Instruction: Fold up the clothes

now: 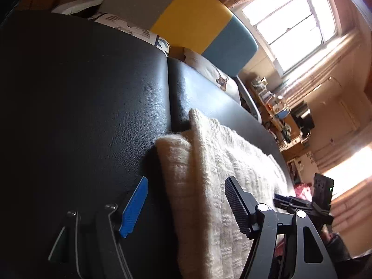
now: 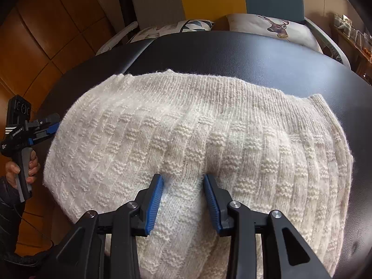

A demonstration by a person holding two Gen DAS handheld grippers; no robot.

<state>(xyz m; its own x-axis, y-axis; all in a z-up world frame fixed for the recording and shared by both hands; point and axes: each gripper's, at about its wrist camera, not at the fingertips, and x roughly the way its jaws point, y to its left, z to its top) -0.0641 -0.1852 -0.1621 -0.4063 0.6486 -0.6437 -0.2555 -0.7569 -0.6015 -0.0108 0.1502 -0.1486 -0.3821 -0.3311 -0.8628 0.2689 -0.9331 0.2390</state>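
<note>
Cream sweater (image 2: 186,139) folded flat on black desk (image 2: 255,53); right tongs (image 2: 183,200) clamped on a pinched ridge of knit, left tongs (image 1: 186,204) apart at the fold edge.

Right wrist view: sweater fills centre frame, right tongs pitched steeply down at lower centre, blue pads squeezing a raised tuck. Left tongs sit at far left against the sweater's side, a hand (image 2: 21,167) on the grip. Left wrist view: blue pad (image 1: 134,209) over bare desk at lower left, black pad over knit, folded edge between, not pressed. Judgement: keep right pinch firm; slide left pad under all layers before closing, so the fold lifts square.
</note>
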